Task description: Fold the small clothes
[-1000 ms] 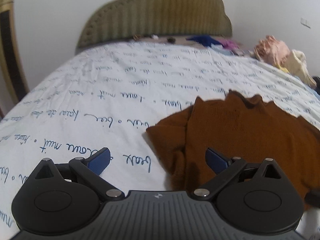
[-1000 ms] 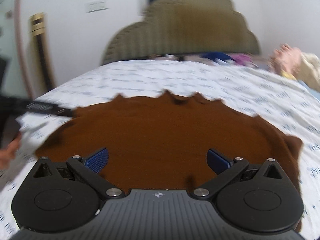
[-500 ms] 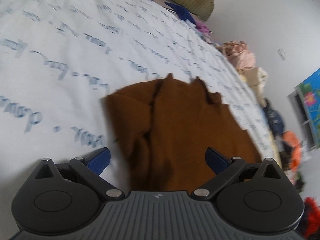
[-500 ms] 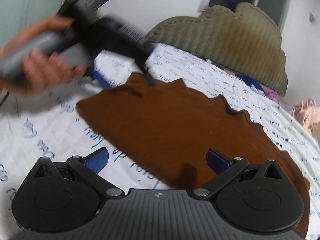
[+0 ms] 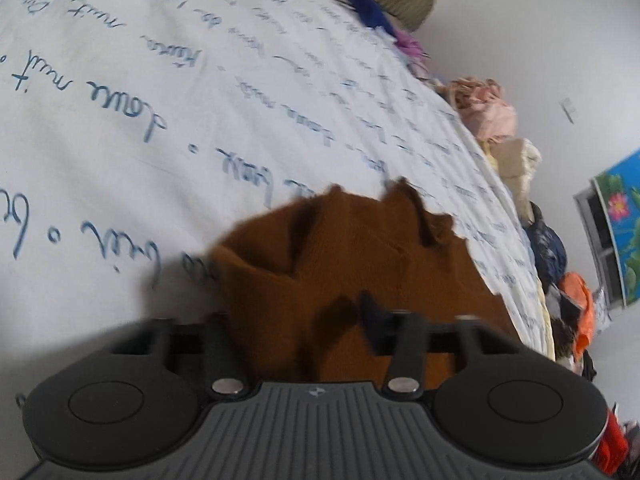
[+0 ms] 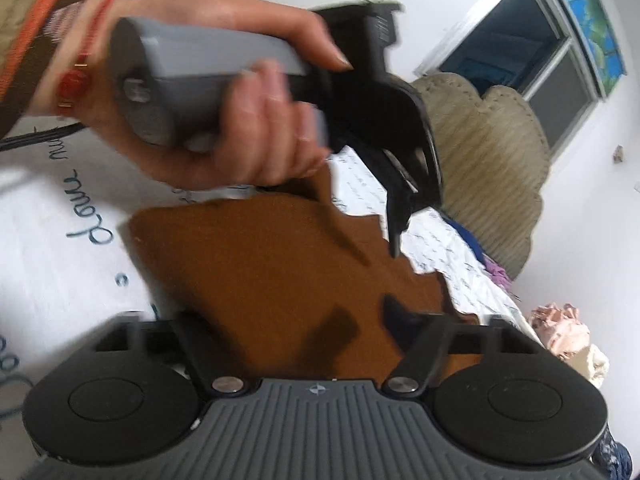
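Left gripper [image 5: 300, 316] is over the near edge of the brown garment [image 5: 360, 264], which lies on the bed [image 5: 120, 100] towards its near right side. Jaws are closing with cloth bunched between them. The right finger [image 5: 374, 312] shows on top of the fabric; the left one is buried under a raised fold, so I can't tell if the pads are pressing yet.

Right gripper [image 6: 340, 320] is at the same garment's near edge further right, jaws also closing, cloth between them. Same problem: only the right finger [image 6: 396, 312] is visible.

To do this grab well: pinch one hem layer per side, not a wad. Left looks like it's taking a doubled fold, which would skew the crease. Both grips should sit level with each other along the edge before lifting, then carry the edge towards the scalloped far hem.

Hard to read: both views are motion-blurred. In the right view the hand [image 6: 224, 92] and its tool cover the garment's far left part. Garment type is unclear. Near hem is hidden under both gripper bodies. Clothes pile [image 5: 492, 112] at the bed's right edge is unresolved.
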